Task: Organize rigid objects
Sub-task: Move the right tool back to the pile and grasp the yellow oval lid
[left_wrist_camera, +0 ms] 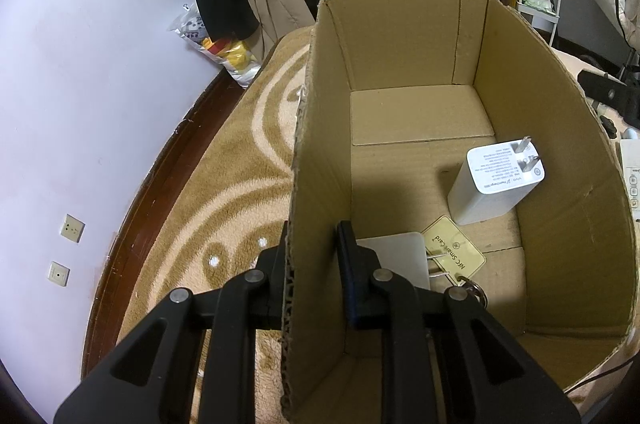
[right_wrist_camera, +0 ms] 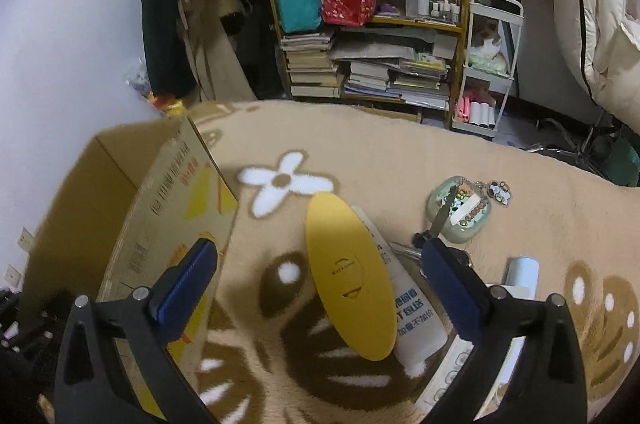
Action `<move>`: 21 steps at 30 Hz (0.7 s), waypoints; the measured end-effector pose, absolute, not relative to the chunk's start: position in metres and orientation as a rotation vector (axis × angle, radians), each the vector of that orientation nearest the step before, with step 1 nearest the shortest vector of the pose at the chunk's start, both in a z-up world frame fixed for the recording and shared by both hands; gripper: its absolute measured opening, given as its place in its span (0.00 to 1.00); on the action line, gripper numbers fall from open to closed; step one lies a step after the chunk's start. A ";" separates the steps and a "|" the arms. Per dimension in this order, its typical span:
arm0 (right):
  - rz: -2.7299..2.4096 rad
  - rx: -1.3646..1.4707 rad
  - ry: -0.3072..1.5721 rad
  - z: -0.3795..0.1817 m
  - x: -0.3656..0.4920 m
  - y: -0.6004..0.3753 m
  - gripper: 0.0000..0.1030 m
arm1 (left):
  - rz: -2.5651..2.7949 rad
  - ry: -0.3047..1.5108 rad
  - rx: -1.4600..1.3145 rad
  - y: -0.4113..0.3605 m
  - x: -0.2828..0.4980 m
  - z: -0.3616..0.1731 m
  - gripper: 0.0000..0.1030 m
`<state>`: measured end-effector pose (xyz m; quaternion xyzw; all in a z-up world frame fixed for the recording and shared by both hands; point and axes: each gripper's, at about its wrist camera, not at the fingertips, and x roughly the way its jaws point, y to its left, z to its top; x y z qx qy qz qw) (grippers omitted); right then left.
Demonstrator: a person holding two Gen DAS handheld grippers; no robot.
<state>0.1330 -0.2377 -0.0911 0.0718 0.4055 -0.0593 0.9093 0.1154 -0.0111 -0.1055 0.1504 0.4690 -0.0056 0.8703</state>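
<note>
My left gripper straddles the near wall of the cardboard box, one finger outside and one inside, clamped on the wall. Inside the box lie a white charger, an NFC smart card on a key ring and a second white plug block partly hidden by my finger. My right gripper hangs wide open and empty over a yellow oval case resting on a white tube on the patterned blanket; an earbud case sits beyond.
</note>
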 end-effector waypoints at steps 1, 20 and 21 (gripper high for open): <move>-0.125 0.139 0.841 -0.093 0.133 -0.237 1.00 | -0.011 0.981 0.316 -0.011 0.115 -0.105 0.18; -0.145 0.253 0.928 -0.140 0.139 -0.270 0.83 | -0.014 0.981 0.312 -0.010 0.114 -0.105 0.19; -0.147 0.264 0.925 -0.140 0.138 -0.272 0.82 | -0.013 0.980 0.314 -0.010 0.114 -0.105 0.19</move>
